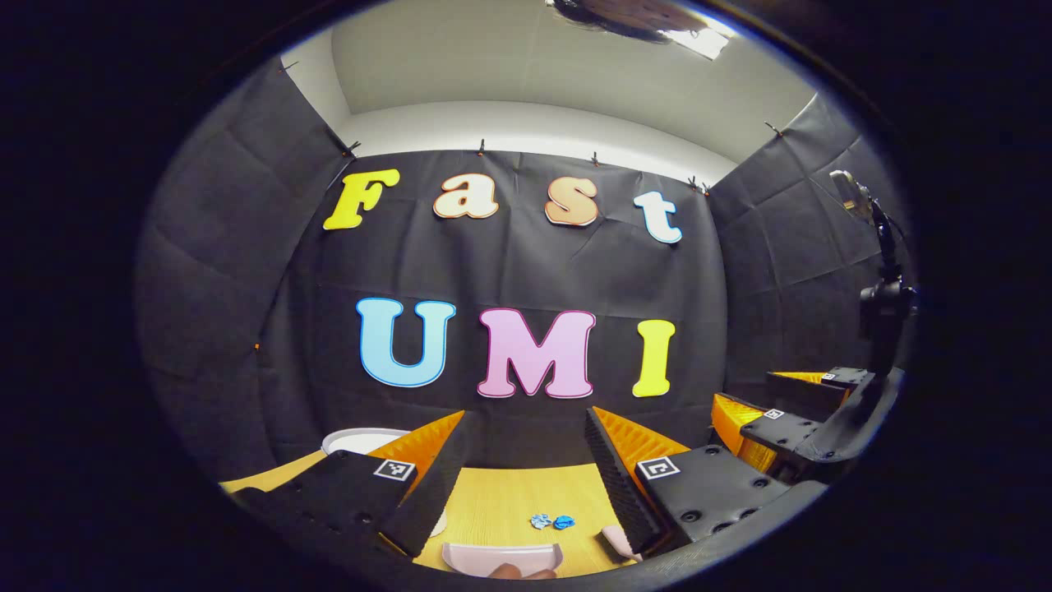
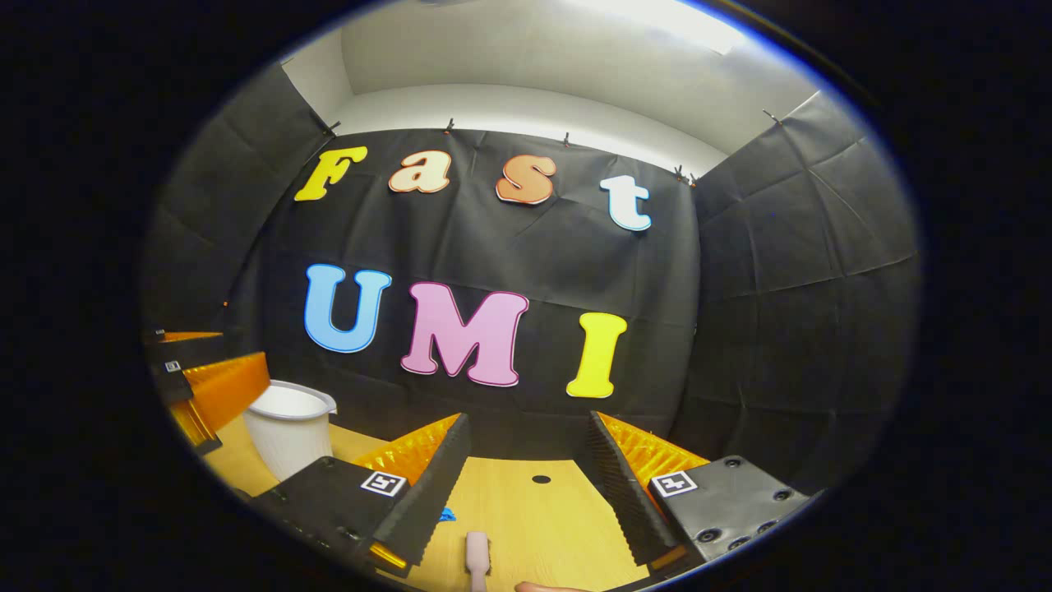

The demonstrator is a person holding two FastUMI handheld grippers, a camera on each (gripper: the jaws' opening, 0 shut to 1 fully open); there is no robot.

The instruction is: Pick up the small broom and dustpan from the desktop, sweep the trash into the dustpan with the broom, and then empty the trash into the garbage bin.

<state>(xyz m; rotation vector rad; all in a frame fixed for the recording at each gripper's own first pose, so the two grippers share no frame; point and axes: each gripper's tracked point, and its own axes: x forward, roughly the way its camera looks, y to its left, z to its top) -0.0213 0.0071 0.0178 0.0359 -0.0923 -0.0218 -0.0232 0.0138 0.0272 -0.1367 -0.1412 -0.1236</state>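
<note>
In the left gripper view, my left gripper (image 1: 524, 427) stands open above the wooden desk (image 1: 501, 493). Between its fingers lie two blue crumpled scraps of trash (image 1: 552, 521), the pale pink dustpan (image 1: 501, 556) at the bottom edge, and a pink broom end (image 1: 615, 541) beside the right finger. The right gripper (image 1: 764, 403) hangs farther off to the right. In the right gripper view, my right gripper (image 2: 528, 421) is open with nothing in it. The pink broom handle (image 2: 477, 552) lies on the desk below it. A blue scrap (image 2: 446, 515) peeks past its left finger.
The white garbage bin (image 2: 289, 427) stands at the desk's back left, also seen as the bin's rim (image 1: 362, 439) behind my left finger. The left gripper (image 2: 201, 362) shows beside it. A small dark hole (image 2: 541, 478) marks the desk. A fingertip (image 1: 514, 571) touches the dustpan's near edge.
</note>
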